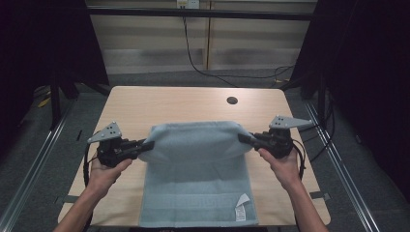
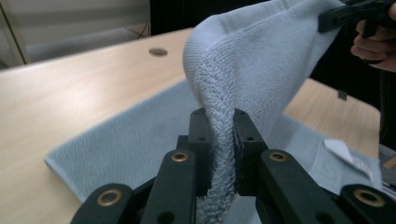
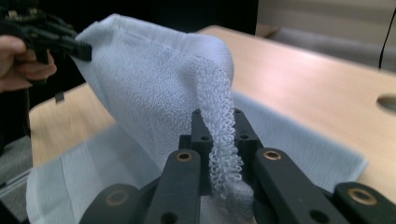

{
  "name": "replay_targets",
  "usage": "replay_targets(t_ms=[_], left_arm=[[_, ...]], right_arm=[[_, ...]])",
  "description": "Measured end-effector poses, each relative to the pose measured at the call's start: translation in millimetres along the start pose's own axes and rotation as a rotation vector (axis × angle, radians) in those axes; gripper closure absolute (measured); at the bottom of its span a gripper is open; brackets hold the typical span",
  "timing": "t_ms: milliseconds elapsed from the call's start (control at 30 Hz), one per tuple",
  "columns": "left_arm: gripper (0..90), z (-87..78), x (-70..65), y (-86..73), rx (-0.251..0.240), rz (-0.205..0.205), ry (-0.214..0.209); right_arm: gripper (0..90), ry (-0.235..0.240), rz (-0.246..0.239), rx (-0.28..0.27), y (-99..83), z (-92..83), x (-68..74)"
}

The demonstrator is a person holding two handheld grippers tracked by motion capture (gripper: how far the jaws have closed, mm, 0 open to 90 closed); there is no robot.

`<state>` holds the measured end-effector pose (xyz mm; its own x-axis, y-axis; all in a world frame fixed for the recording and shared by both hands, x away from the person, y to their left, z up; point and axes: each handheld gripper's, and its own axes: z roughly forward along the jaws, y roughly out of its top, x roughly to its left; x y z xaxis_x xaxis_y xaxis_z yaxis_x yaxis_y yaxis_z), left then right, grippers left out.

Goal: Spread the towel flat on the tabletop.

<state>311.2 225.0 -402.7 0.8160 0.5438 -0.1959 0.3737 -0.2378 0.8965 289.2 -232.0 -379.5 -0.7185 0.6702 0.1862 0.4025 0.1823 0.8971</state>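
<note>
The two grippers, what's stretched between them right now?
In the high view, the lifted far half of the towel spans from left gripper to right gripper.

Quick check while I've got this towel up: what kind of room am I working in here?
Probably a lab or data-recording booth, not a home: a bare wooden table with a cable hole, black curtains on both sides, metal rails on grey floor, and loose cables along the back wall.
</note>
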Motion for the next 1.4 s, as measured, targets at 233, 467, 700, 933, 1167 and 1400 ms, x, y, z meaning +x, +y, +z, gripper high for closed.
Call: replay_targets(t_ms=[233,467,700,933,1167,1400], left_arm=[[80.4,13.6,-2.6,-25.7,0.052,-0.015,-0.007],[77.0,14.7,-5.1,-60.1,0.104,-0.040,-0.036],[75.6,21.3,-16.5,-77.4,0.163,-0.016,-0.069],[70.5,10.8,-35.9,-89.0,0.187,0.011,-0.104],[62.9,-6.5,-51.3,-95.2,0.167,0.005,-0.124],[52.7,-19.5,-44.7,-89.6,0.107,-0.027,-0.087]], right_arm=[[83.3,0.008,0.044,0.063,-36.8,10.4,-1.3],[81.5,0.041,0.066,0.130,-70.3,10.4,9.8],[76.7,0.050,0.086,0.180,-91.7,9.1,18.4],[68.6,0.086,0.090,0.204,-110.3,-6.2,36.4],[58.5,0.079,0.095,0.225,-127.0,-26.8,55.0],[54.9,0.076,0.095,0.176,-124.9,-44.2,59.3]])
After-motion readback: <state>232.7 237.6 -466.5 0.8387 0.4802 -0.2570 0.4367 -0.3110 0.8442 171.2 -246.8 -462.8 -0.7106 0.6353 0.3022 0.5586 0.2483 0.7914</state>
